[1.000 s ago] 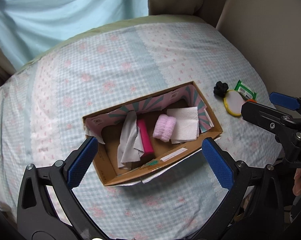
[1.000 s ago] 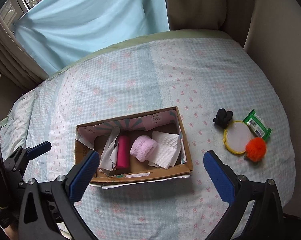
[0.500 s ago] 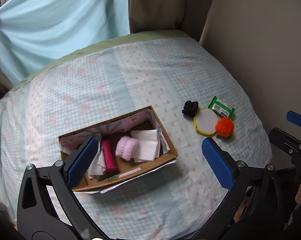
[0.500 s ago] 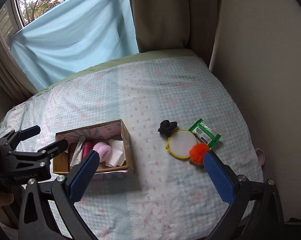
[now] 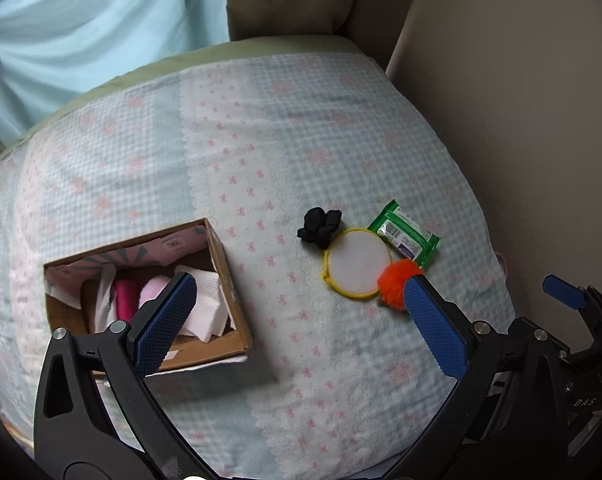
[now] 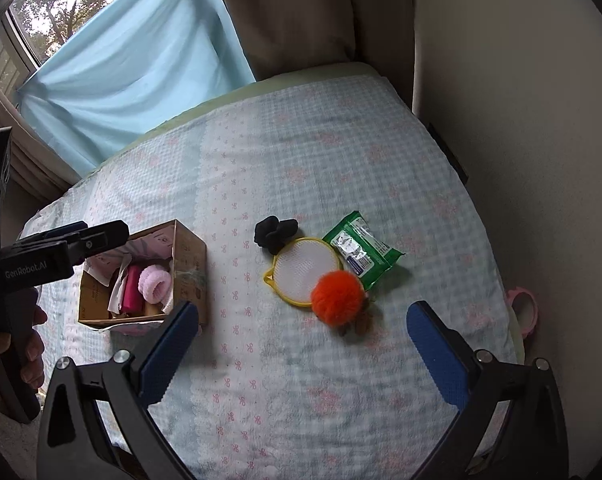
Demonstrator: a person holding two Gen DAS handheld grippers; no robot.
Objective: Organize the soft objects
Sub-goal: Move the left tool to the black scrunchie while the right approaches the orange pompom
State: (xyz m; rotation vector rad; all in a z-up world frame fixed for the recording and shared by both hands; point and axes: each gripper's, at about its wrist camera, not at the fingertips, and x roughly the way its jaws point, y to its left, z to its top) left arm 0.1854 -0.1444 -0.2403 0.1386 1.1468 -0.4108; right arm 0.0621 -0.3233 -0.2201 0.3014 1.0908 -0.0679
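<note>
A cardboard box (image 5: 221, 256) (image 6: 189, 256) sits on the bed at the left, holding white cloths (image 5: 209, 304), a magenta roll (image 6: 132, 289) and a pink scrunchie (image 6: 155, 283). To its right lie a black scrunchie (image 5: 319, 226) (image 6: 275, 232), a yellow-rimmed round mesh pouch (image 5: 355, 262) (image 6: 303, 266), an orange pom-pom (image 5: 395, 282) (image 6: 337, 294) and a green wipes pack (image 5: 405, 234) (image 6: 359, 250). My left gripper (image 5: 299, 300) is open and empty, above the bed between box and pile. My right gripper (image 6: 303, 330) is open and empty, just in front of the pom-pom.
The checked bedspread (image 6: 301, 160) ends at a wall on the right and blue curtains (image 6: 133, 64) at the back. A pink ring (image 6: 523, 310) lies at the bed's right edge. The left gripper's body (image 6: 53, 254) hangs over the box in the right wrist view.
Both grippers have swung right, away from the box and toward the pile of small items. The box has slid to the left of both views. Both stay open.
</note>
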